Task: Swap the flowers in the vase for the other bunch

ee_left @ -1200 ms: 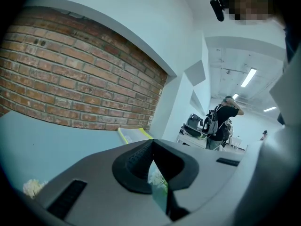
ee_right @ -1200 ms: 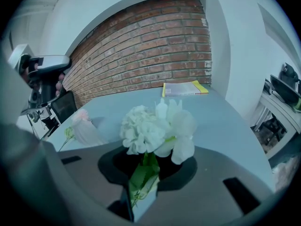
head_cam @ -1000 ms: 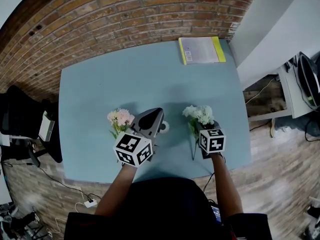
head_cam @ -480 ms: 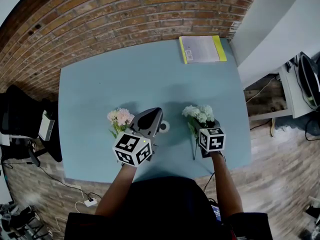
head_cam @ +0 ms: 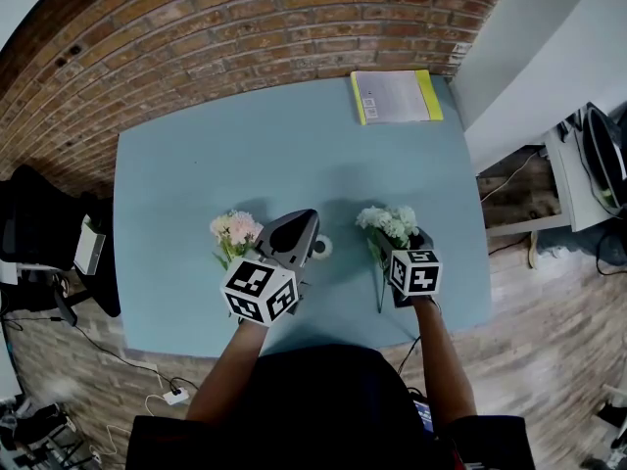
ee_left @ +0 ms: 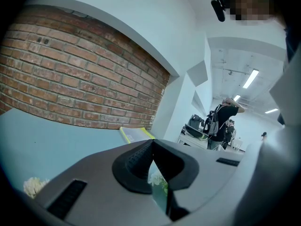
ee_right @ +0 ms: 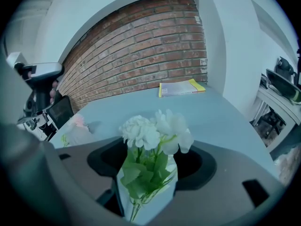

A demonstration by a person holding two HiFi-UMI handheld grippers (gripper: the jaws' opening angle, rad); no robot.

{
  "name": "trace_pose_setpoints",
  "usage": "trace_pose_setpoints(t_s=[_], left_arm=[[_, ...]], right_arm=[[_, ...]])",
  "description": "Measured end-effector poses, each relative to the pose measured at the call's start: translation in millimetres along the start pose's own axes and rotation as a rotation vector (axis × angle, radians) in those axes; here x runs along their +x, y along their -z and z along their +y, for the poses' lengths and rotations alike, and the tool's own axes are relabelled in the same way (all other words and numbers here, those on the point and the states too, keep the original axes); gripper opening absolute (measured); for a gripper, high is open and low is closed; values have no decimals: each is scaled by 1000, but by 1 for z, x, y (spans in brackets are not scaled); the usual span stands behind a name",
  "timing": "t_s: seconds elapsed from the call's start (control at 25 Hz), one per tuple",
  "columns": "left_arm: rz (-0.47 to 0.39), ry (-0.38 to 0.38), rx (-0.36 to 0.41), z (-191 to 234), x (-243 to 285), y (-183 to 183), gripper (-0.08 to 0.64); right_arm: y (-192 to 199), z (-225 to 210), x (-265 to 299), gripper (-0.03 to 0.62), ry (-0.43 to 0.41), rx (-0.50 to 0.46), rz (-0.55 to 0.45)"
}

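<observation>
A bunch of white flowers [head_cam: 389, 223] lies on the blue table [head_cam: 245, 155], heads pointing away from me and stem [head_cam: 380, 294] trailing toward the near edge. My right gripper [head_cam: 404, 246] straddles it. Its jaws have just been opening and stand apart, with the white bunch [ee_right: 153, 131] between them and the pads off it. A pink bunch [head_cam: 235, 229] sits left of my left gripper [head_cam: 304, 225], which is shut with nothing in it. In the left gripper view the left gripper [ee_left: 151, 159] shows only a thin slit, white blossoms beyond. The pink bunch [ee_right: 77, 121] is at the left edge of the right gripper view.
A small white round thing [head_cam: 321, 249] rests just right of the left gripper's tip; I cannot tell what it is. A yellow-edged booklet [head_cam: 395, 96] lies at the table's far right corner. A brick wall [head_cam: 245, 18] stands behind, and a black chair [head_cam: 39, 233] to the left.
</observation>
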State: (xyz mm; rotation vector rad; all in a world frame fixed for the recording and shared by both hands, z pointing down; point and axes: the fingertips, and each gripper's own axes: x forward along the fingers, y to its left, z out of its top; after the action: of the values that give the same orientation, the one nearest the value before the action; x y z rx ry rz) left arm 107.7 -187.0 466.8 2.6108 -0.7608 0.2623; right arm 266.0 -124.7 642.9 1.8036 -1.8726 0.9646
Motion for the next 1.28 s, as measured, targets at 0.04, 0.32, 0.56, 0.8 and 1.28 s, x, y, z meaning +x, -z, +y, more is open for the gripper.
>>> trace_pose_setpoints(t_s=[0.04,0.32,0.56,0.8,1.28], left_arm=[[-2,-1,0,0,-1,0,9],[-11,2,1,-1,-6,-3,8],[-22,10,5,-3,-10,-6,8],[-37,19,6,-6,-16,-10,8],[-71,23,1,-9,-27,-16,8]], right_arm=[[-1,0,-1,290,0,0,-3],[-7,3,-8,290,11,-1,-17],[-15,2,-16,291,30,-7,-38],[-25,5,-25,293,52,-18,-65],[-41,11,-40,293,65,-43,-106]])
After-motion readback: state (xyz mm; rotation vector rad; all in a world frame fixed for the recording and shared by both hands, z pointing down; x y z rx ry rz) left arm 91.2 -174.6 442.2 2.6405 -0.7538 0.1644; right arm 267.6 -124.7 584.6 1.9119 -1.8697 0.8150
